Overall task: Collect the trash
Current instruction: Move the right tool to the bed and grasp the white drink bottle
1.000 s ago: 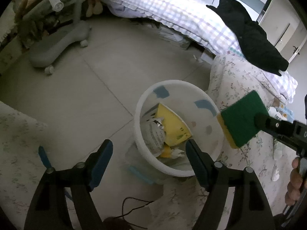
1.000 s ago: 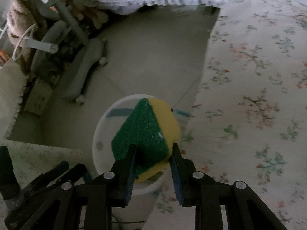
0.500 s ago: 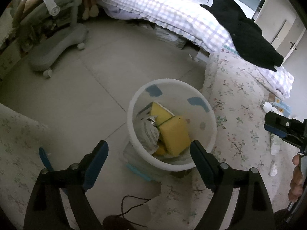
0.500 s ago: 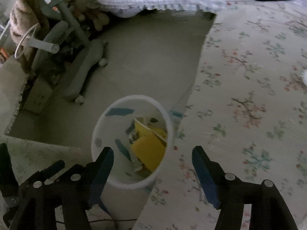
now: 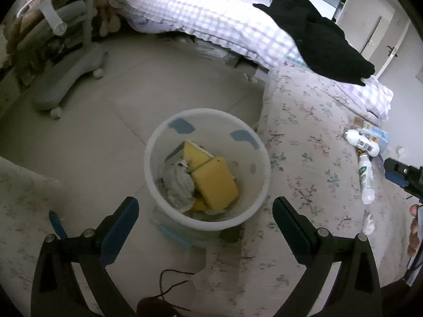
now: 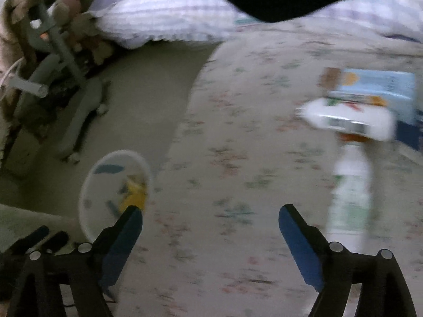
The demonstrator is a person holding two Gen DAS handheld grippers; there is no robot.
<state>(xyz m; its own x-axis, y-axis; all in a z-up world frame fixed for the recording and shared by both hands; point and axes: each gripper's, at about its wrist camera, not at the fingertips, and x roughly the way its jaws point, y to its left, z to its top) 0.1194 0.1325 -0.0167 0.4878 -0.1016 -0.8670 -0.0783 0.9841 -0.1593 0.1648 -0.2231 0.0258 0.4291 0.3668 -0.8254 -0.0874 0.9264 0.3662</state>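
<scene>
1. My left gripper (image 5: 205, 211) is opening wide, jaws well apart with nothing between the pads, hanging just above the near rim of the white bin (image 5: 158, 142)
2. My right gripper (image 6: 210, 218) is opening too, jaws apart and empty, over the flowered cloth (image 6: 224, 132)
3. Inside the bin the yellow sponge (image 5: 215, 182) lies tilted on top, touching a crumpled grey wad (image 5: 178, 182), with another yellow piece (image 5: 194, 153) behind it
4. The bin stands on the tiled floor (image 5: 119, 92), right against the edge of the flowered cloth
5. Out on the cloth, well away from the bin, a white bottle (image 6: 351, 185) lies beside a second, fatter white bottle (image 6: 351, 120) and a pale blue carton (image 6: 380, 87) – all blurred in my right view
6. Beyond: a checked bedspread (image 5: 211, 18) with a black garment (image 5: 322, 42) on it, and a grey wheeled stand (image 5: 66, 71) by the far wall
</scene>
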